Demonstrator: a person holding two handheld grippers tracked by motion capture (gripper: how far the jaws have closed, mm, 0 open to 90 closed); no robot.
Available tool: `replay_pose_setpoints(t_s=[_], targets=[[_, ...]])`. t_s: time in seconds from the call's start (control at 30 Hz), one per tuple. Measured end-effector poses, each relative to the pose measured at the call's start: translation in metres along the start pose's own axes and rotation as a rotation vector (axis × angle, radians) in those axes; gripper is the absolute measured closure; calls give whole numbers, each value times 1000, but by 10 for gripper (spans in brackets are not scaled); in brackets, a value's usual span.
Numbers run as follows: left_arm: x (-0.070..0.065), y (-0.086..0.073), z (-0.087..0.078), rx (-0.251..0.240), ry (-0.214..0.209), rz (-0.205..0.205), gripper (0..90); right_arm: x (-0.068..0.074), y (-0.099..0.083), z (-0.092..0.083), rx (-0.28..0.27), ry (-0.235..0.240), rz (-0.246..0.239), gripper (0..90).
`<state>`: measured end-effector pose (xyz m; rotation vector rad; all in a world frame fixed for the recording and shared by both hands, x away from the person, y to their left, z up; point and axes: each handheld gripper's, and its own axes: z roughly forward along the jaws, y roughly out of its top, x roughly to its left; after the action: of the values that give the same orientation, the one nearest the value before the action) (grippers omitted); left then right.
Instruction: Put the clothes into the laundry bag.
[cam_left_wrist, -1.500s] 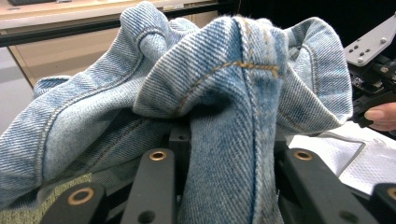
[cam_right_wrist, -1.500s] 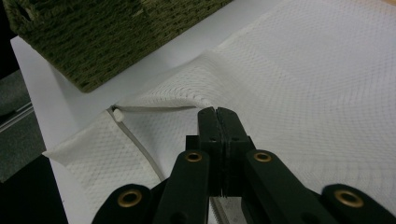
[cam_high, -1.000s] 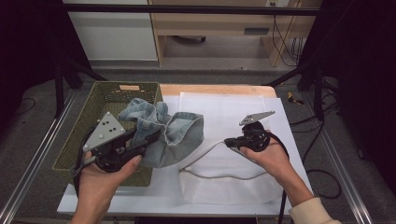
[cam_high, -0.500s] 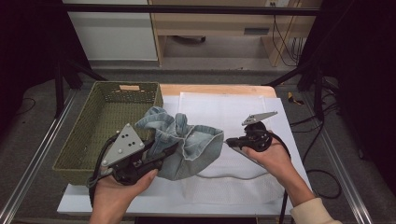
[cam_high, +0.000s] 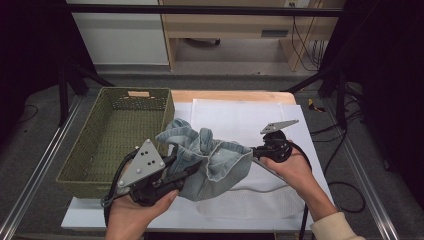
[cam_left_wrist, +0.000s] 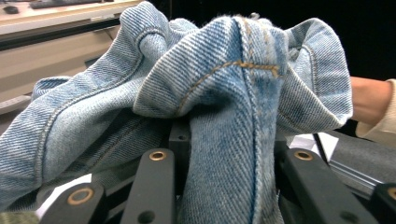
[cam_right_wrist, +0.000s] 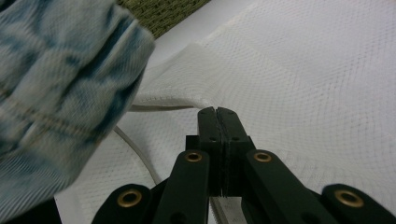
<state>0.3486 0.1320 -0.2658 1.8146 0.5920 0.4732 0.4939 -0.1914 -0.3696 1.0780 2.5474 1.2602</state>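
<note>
A crumpled light-blue denim garment (cam_high: 210, 160) hangs from my left gripper (cam_high: 192, 170), which is shut on it just right of the basket. In the left gripper view the denim (cam_left_wrist: 224, 93) bunches over the black jaws and hides their tips. My right gripper (cam_high: 257, 152) is at the right, its jaws shut on a raised edge of the white mesh bag (cam_high: 240, 205) lying on the table. In the right gripper view that gripper (cam_right_wrist: 218, 114) pinches a fold of the mesh bag (cam_right_wrist: 303, 70), with the denim (cam_right_wrist: 60, 93) close at the left.
A green woven basket (cam_high: 115, 130) stands at the table's left. A white sheet (cam_high: 235, 117) covers the tabletop under the mesh bag. Black frame legs and cables stand on the floor to both sides.
My left hand has carried the denim rightward, from over the basket's edge to beside the mesh bag and the right gripper. The right hand has stayed in place.
</note>
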Motion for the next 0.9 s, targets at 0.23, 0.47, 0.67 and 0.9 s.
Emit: replay_pose_setpoints(t_s=[0.23, 0.47, 0.67, 0.9], targets=[[-14, -4, 7, 5, -42, 13, 665, -2, -2, 1, -5, -1, 0, 898], [-26, -9, 21, 13, -78, 16, 665, -3, -3, 2, 0, -6, 6, 899], [-36, -13, 35, 15, -115, 10, 665, -4, -3, 2, 3, -8, 12, 899], [-43, -19, 42, 18, -142, 2, 664, -6, -4, 1, 2, -9, 6, 899]])
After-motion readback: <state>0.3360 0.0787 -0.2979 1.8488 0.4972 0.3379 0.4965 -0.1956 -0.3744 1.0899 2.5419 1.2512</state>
